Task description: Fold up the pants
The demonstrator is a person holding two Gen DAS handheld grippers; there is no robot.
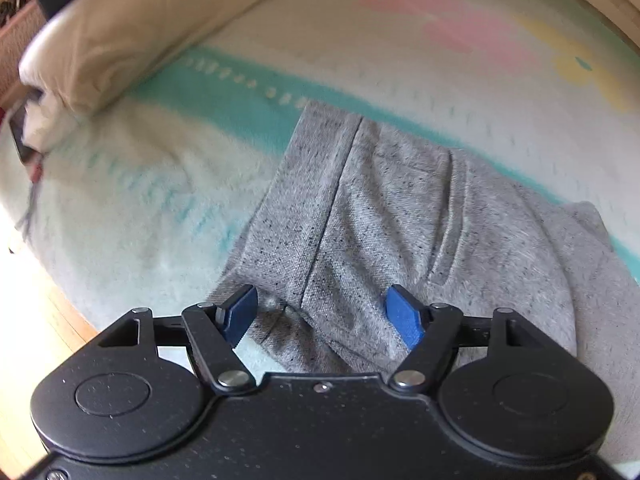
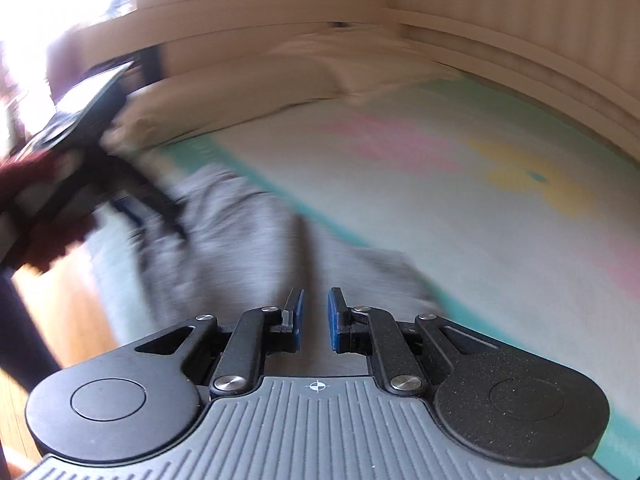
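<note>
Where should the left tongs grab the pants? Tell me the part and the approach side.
Take the pants at the near folded edge, coming in low from the bed's near side. The left tongs are open and already straddle that edge, where a seam runs toward them; the layers there are stacked and give a rim to pinch. That is a judgement.

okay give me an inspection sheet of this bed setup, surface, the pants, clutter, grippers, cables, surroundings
Surface: blanket, pale with teal, pink and yellow print.
Job's things: grey pants lying folded over on the blanket.
Clutter: cream pillow at the head end.
Grippers: left gripper open over the pants edge, fingers apart; right gripper nearly closed with a narrow gap, nothing visibly held.
Cables: nothing seen.
Surroundings: wooden floor beside the bed; the right wrist view is motion-blurred.
</note>
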